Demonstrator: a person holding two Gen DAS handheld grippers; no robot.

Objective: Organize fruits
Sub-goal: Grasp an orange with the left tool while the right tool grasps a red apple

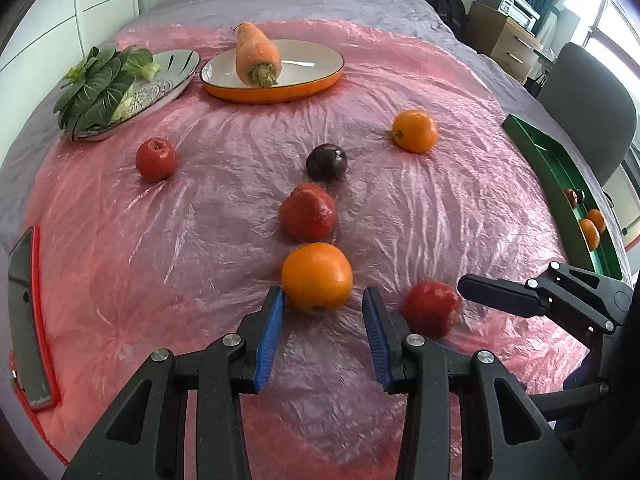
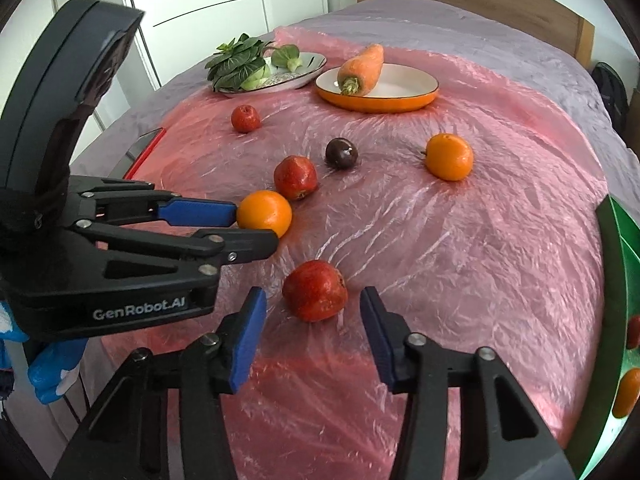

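Note:
My left gripper (image 1: 324, 300) is open, its blue pads on either side of a near orange (image 1: 317, 276), which rests on the pink plastic sheet. My right gripper (image 2: 313, 296) is open around a red apple (image 2: 315, 291), also seen in the left wrist view (image 1: 431, 307). Further out lie another red apple (image 1: 308, 217), a dark plum (image 1: 327, 161), a second orange (image 1: 415, 130) and a small red apple (image 1: 155, 159). A green tray (image 1: 560, 184) at the right holds several fruits.
An orange-rimmed plate (image 1: 312, 80) with a carrot (image 1: 256, 53) and a patterned plate (image 1: 176, 76) with leafy greens (image 1: 96, 88) stand at the back. A phone in a red case (image 1: 28, 320) lies at the left. A chair (image 1: 588, 104) stands at the right.

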